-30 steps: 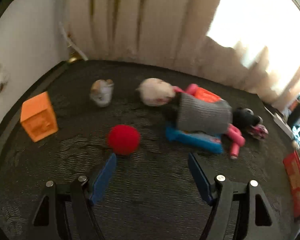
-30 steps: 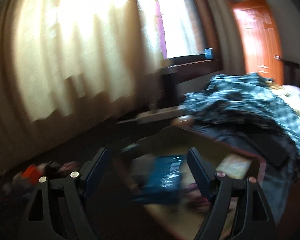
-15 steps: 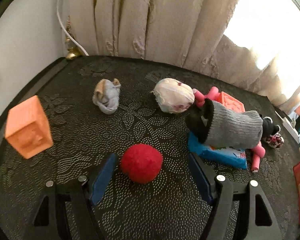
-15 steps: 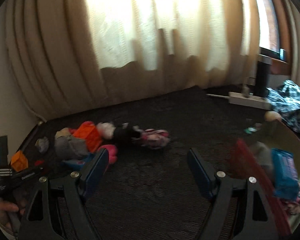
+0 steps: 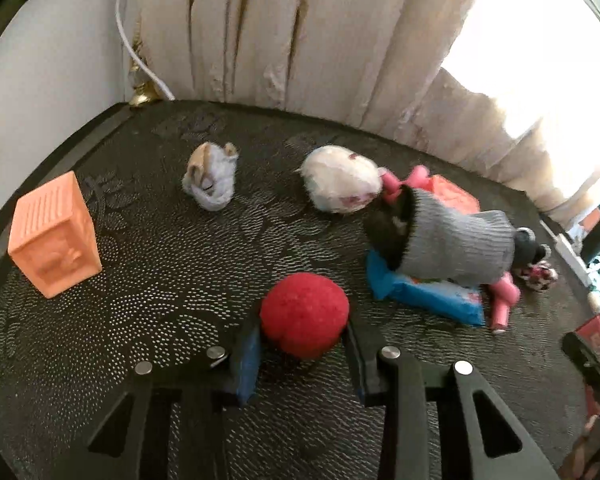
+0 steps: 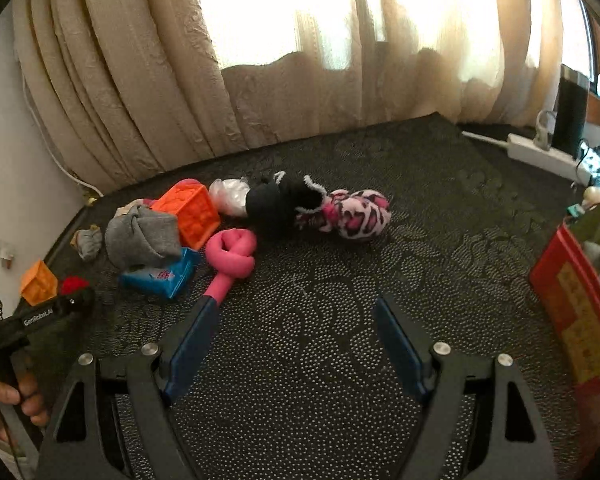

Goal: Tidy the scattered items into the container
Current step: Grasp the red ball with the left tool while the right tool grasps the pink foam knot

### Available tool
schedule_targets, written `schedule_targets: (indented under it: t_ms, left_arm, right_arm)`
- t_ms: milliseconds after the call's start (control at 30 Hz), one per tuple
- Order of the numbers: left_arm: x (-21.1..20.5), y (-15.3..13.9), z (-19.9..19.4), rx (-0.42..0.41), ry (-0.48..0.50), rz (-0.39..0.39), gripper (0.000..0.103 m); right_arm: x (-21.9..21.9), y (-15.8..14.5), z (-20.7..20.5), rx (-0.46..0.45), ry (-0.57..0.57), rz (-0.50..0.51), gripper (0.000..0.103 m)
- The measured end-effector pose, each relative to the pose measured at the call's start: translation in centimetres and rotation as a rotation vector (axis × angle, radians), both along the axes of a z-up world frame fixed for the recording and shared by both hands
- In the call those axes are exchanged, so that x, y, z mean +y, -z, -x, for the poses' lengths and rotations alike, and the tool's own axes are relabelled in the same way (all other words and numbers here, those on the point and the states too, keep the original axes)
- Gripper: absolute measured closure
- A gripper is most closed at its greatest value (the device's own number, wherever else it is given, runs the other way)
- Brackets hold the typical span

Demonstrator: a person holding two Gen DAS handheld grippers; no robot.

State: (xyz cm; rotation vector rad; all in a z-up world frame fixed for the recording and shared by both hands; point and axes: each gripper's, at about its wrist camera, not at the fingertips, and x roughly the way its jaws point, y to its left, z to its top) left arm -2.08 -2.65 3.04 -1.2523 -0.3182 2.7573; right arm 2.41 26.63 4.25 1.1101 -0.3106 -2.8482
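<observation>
- Gripping now — left gripper (image 5: pixel 303 354) fingers narrowed onto the red ball (image 5: pixel 304 315), on the dark carpet (image 5: pixel 172 280) right of the orange block (image 5: pixel 54 238).
- Ball looks spongy, light; squeeze across its middle.
- Right gripper (image 6: pixel 296 344) fingers wide, empty — container (image 6: pixel 572 300) at right.

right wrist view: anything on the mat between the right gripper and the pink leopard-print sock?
Nothing. In the right wrist view the stretch of dark mat between the open right gripper and the pink leopard-print sock is bare; the pink knotted toy lies off to the left.
</observation>
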Motion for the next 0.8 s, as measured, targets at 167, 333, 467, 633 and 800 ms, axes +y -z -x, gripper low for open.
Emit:
schedule_targets:
  t_ms: [167, 333, 467, 633, 800]
  left_arm:
    - [1.3, -0.8, -1.2, 0.021, 0.042, -0.014, 0.065]
    - [1.7, -1.0, -1.6, 0.022, 0.073, -0.020, 0.065]
    - [1.8, -1.1, -1.5, 0.024, 0.084, -0.025, 0.065]
    - [2.2, -1.5, -1.8, 0.038, 0.100, -0.023, 0.065]
    - [2.5, -1.7, -2.0, 0.046, 0.115, -0.018, 0.065]
  right_arm:
    - [-0.7, 0.3, 0.9, -0.060, -0.049, 0.031, 0.020]
    - [-2.7, 0.0, 3.1, -0.120, -0.112, 0.016, 0.020]
    - [-4.3, 0.0, 5.8, -0.144, -0.147, -0.022, 0.020]
    - [-5.8, 1.3, 9.1, -0.187, -0.173, -0.041, 0.020]
    - [-6.1, 2.2, 9.8, -0.189, -0.160, -0.061, 0.036]
